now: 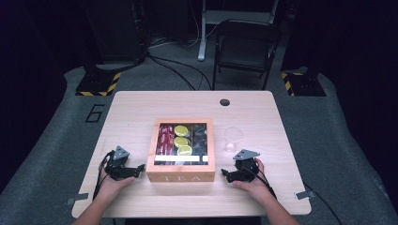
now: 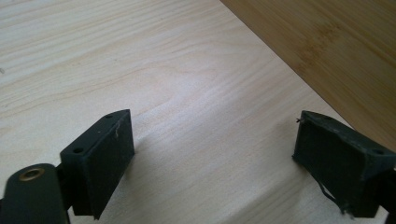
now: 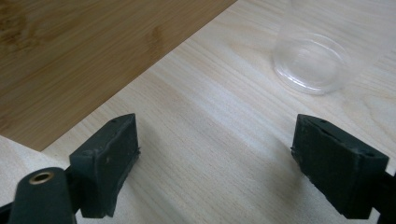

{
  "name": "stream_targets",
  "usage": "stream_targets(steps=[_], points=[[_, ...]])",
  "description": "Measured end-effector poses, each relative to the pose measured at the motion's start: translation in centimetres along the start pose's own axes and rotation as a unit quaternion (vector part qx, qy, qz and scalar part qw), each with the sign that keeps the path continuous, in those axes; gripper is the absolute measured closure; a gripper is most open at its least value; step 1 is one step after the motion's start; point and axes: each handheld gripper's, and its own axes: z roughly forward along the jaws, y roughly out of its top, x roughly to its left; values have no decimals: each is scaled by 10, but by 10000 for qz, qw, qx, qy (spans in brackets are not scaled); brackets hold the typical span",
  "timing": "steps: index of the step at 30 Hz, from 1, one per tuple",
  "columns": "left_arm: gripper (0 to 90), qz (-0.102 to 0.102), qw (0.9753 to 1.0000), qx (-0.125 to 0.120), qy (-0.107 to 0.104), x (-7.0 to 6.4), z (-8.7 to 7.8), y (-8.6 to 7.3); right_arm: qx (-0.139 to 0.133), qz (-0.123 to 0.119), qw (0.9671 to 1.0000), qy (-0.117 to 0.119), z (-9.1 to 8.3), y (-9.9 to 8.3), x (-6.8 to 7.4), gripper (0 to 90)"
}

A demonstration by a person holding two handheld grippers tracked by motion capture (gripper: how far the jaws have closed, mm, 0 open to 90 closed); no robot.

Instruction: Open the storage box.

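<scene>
high view: left gripper (image 1: pixel 137 168) and right gripper (image 1: pixel 226 175), jaws apart, flank the closed glass-lidded wooden tea box (image 1: pixel 181 171); clear plastic cup (image 1: pixel 233 139) empty, work seemingly unbegun.

High view: room around me dark, nearly black at sides; table (image 1: pixel 141 112) lit brightly from above, pale wood close to washed out. Picture soft, low detail; clear cup (image 1: pixel 233 138) faint, hard to separate from wood. Short shadows under my hands.

Left gripper view: bright, even light, wood grain sharp at centre, soft shadow beneath my left gripper (image 2: pixel 210 163), near jaws slightly blurred.

Right gripper view: same brightness; cup (image 3: pixel 312 63) hazy, with glare on rim; tea box (image 3: pixel 84 51) wall slightly out of focus.
</scene>
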Motion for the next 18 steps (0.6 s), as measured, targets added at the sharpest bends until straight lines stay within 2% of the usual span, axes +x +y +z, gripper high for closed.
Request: stream_targets(steps=[2,7,10,16,18], points=[[115,-17,10000,61,-30,0,-1,0,1,20,10000,0,0,0,0,142],[118,-90,9999,-4,-106,1,-1,0,11,71,10000,3,0,0,1,146],[128,28,10000,22,-47,0,-1,0,9,76,10000,3,0,0,1,147],[135,5,10000,25,-65,1,-2,0,-4,68,10000,16,0,0,1,155],[176,-11,10000,9,-24,3,-3,0,-5,44,10000,38,-1,1,2,192]])
